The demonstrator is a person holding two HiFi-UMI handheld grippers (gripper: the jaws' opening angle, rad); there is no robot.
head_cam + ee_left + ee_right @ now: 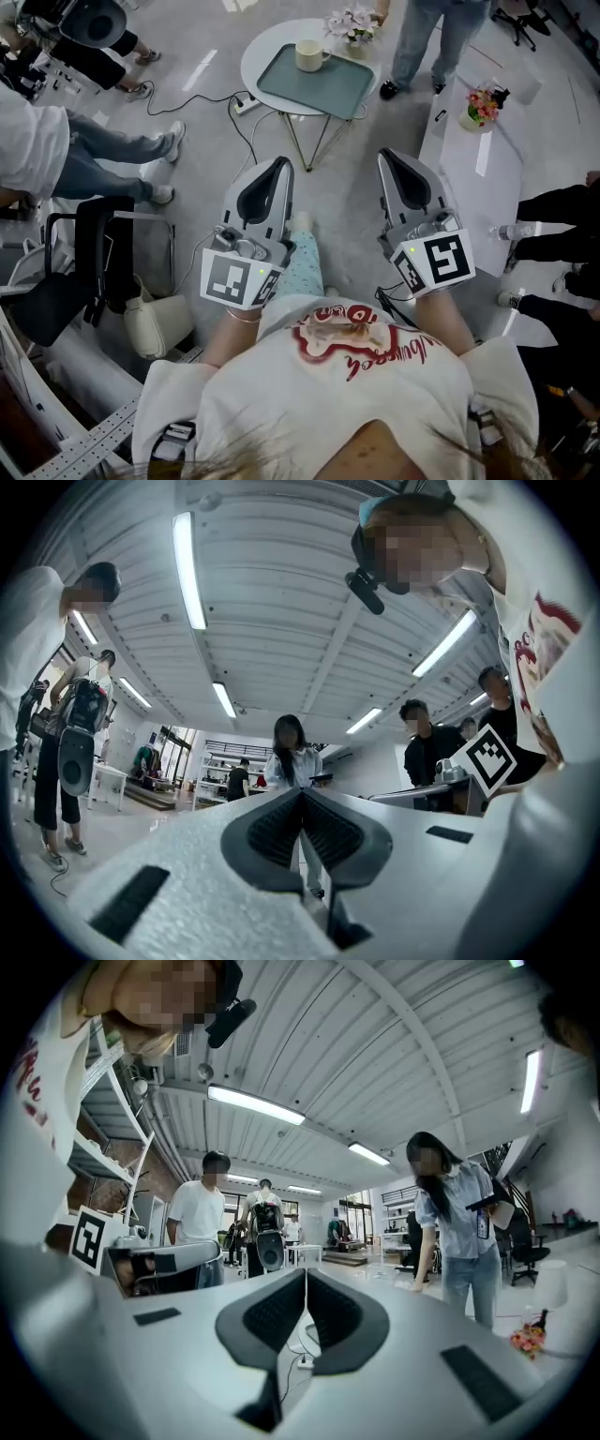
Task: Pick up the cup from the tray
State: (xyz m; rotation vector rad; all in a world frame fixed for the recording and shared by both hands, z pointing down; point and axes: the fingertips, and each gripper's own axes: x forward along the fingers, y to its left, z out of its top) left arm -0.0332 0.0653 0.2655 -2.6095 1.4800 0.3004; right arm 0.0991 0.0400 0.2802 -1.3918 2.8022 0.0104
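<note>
Holding both tools low in front of your chest, you have the black chair (pixel 94 253) at your far left and the left gripper (pixel 279 166) just right of it, pointing ahead. In its own view the left gripper (pixel 302 794) is clenched, its pads meeting at the tips with nothing between them. Ahead and between the two tools stands the round table (pixel 251 66), well apart from both. On it lies the tray (pixel 328 92), with the cup (pixel 309 54) upright at the tray's far left corner, its handle to the right, and flowers (pixel 352 22) just beyond. Your right gripper (pixel 386 156) points the same way, and the right gripper (pixel 305 1274) view shows it clenched and empty too. Farther right is a long white table (pixel 478 164) with a bottle (pixel 511 232) at its near end.
</note>
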